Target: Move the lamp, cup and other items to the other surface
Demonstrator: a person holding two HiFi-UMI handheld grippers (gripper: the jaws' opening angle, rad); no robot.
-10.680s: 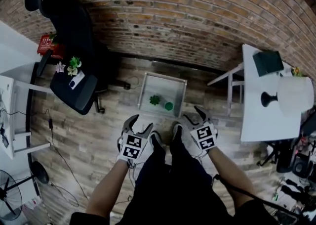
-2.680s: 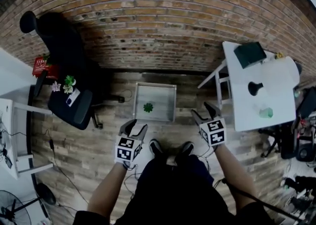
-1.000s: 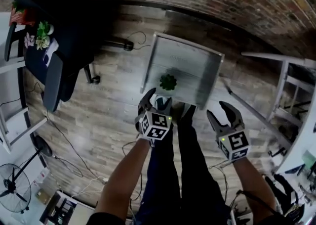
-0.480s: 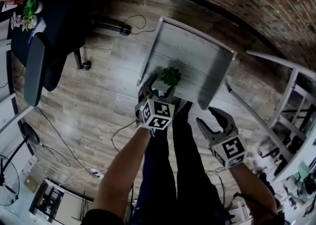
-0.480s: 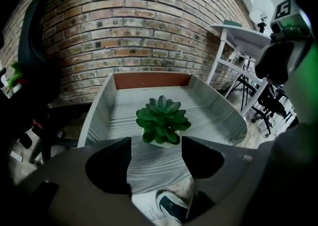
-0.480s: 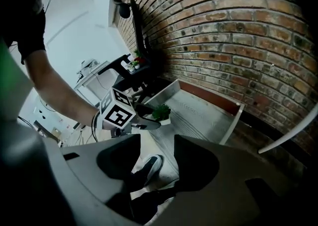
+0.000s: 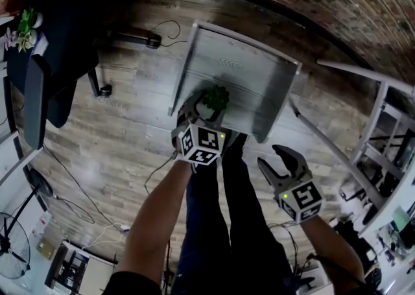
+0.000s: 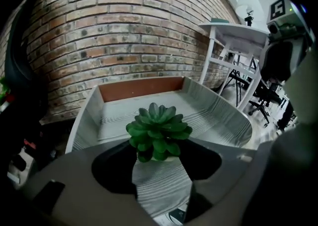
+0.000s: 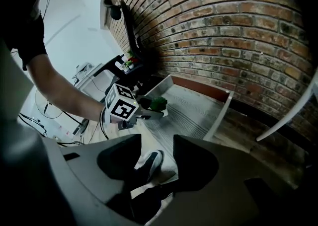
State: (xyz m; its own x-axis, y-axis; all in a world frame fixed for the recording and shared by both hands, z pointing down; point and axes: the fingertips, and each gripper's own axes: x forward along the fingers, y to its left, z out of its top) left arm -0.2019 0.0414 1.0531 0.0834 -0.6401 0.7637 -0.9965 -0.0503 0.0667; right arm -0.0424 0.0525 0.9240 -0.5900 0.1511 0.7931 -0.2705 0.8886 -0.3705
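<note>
A small green succulent [image 7: 216, 98] stands near the front edge of a low grey wooden table [image 7: 240, 73]. My left gripper [image 7: 202, 109] reaches down to it with one jaw on each side. In the left gripper view the succulent [image 8: 159, 133] sits between the jaws of the left gripper [image 8: 159, 143]. These jaws have just been closing, and the pads do not visibly press on the pot. My right gripper [image 7: 282, 167] hangs open and empty over the floor, to the right of the person's legs. The right gripper view shows its own jaws [image 9: 158, 140] apart and the succulent [image 9: 159, 103] beyond.
A black office chair [image 7: 45, 73] with small flowers [image 7: 26, 21] on its seat stands at the left. The legs of a white table [image 7: 363, 73] are at the right. Cables [image 7: 162, 28] lie on the wood floor. A brick wall [image 8: 124, 31] runs behind the low table.
My left gripper has moved forward and down, and its jaws now flank the succulent. The right gripper has sunk a little and stays empty. The head view has tilted closer to the low table.
</note>
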